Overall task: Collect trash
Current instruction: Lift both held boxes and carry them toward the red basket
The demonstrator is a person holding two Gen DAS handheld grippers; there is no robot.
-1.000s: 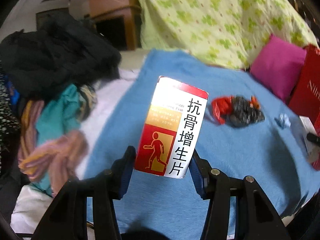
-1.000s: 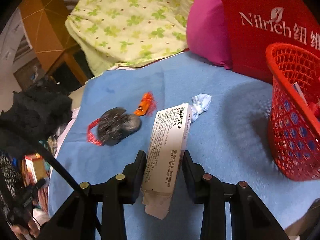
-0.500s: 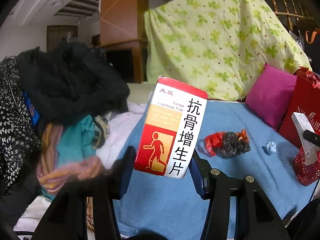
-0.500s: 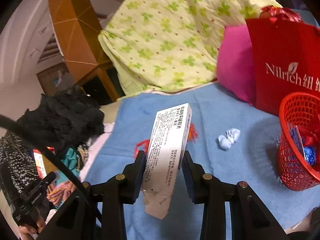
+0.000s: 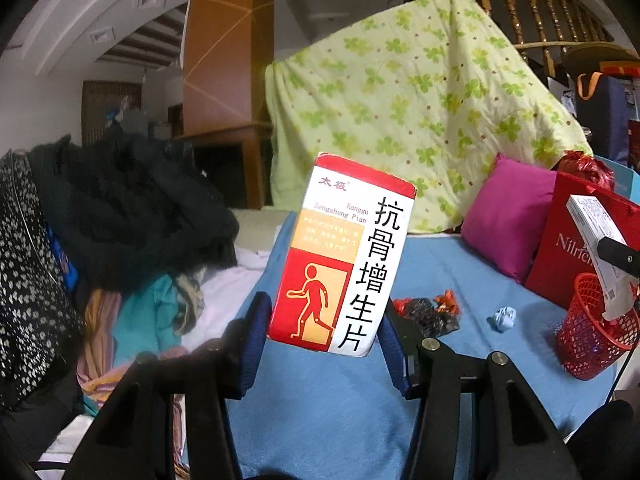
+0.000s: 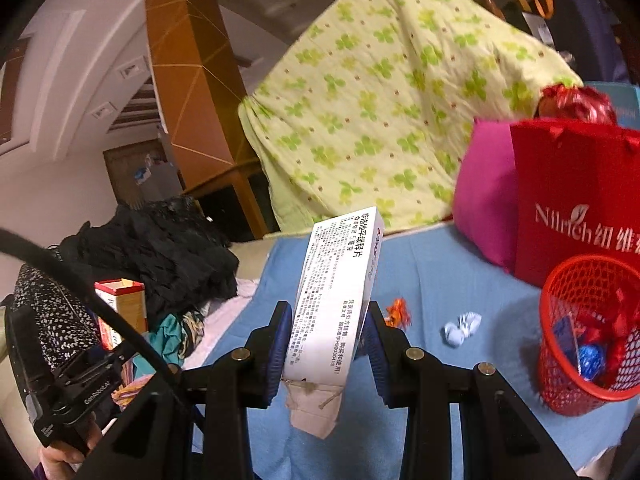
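My left gripper (image 5: 322, 344) is shut on a red, orange and white medicine box (image 5: 340, 256), held upright above the blue blanket (image 5: 320, 408). A long white medicine box (image 6: 336, 300) with an open bottom flap stands between the pads of my right gripper (image 6: 326, 354), which is shut on it. The red mesh basket (image 6: 584, 336) with wrappers inside stands on the blanket at the right. On the blanket lie a crumpled pale blue paper (image 6: 460, 328), an orange wrapper (image 6: 398, 312) and a black-and-red crumpled bag (image 5: 430, 314). The right-hand white box (image 5: 596, 240) shows above the basket (image 5: 592, 336) in the left wrist view.
A red paper bag (image 6: 576, 208) and a pink cushion (image 6: 484, 200) stand behind the basket. A green clover quilt (image 5: 420, 108) covers the back. A pile of dark and coloured clothes (image 5: 132, 232) lies at the left. A hand (image 6: 60, 454) holds the left gripper.
Both grippers have risen and tilted up with their boxes, so more of the room and less of the blanket shows. The basket has come into the left wrist view.
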